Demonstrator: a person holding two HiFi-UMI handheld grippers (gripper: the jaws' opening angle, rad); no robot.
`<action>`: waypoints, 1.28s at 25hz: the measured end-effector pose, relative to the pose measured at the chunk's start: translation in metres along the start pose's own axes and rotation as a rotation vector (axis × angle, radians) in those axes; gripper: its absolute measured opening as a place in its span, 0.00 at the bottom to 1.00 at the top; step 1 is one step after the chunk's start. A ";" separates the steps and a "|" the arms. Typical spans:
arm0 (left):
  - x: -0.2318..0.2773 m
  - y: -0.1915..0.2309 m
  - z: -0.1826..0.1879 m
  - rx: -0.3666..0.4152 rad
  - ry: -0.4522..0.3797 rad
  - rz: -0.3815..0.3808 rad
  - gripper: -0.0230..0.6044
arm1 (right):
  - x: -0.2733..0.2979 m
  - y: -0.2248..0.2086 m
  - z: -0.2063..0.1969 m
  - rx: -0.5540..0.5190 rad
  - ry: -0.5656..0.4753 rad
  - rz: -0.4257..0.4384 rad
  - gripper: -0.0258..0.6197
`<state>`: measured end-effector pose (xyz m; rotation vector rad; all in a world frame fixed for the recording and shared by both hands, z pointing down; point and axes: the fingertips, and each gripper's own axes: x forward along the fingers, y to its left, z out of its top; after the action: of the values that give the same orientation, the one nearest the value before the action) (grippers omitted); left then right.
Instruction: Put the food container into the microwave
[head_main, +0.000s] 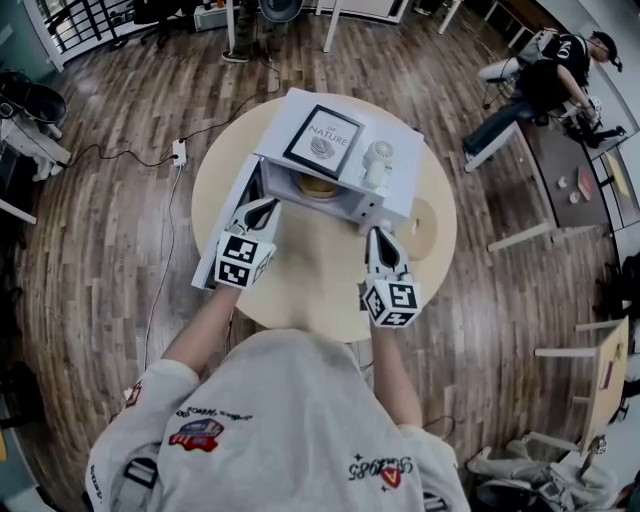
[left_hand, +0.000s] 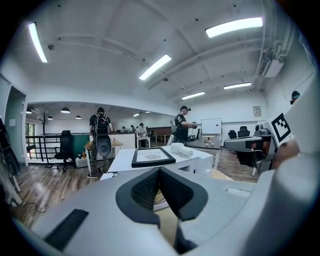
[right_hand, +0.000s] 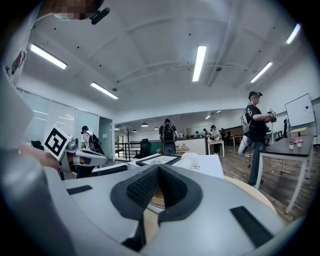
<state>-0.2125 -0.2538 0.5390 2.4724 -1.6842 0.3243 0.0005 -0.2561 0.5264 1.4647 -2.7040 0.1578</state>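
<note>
A white microwave (head_main: 402, 150) stands on the round wooden table (head_main: 310, 290), its door (head_main: 238, 192) swung open to the left. The food container (head_main: 318, 186), round and yellowish, sits inside the cavity; a sliver of it (right_hand: 157, 198) shows past the right jaws. On top of the microwave lie a framed picture (head_main: 323, 140) and a white object (head_main: 378, 160). My left gripper (head_main: 264, 207) (left_hand: 160, 170) hovers at the open door, jaws shut with nothing in them. My right gripper (head_main: 378, 233) (right_hand: 159, 167) is in front of the microwave's right corner, jaws together and empty.
A cable with a plug block (head_main: 180, 152) runs over the wooden floor left of the table. A person (head_main: 545, 75) sits at a desk at the far right. Chairs and tables stand around, and several people stand in the background of the gripper views.
</note>
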 end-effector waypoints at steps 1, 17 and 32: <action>0.000 0.000 -0.001 0.003 -0.001 -0.001 0.04 | -0.002 -0.001 -0.001 0.001 -0.001 -0.003 0.04; -0.008 -0.007 -0.006 -0.034 -0.032 0.000 0.04 | -0.022 -0.012 -0.008 0.012 0.002 -0.012 0.04; -0.004 -0.016 -0.015 -0.032 -0.016 -0.003 0.04 | -0.023 -0.020 -0.016 0.017 0.016 -0.003 0.04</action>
<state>-0.2005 -0.2411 0.5530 2.4612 -1.6780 0.2755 0.0296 -0.2462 0.5408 1.4657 -2.6938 0.1917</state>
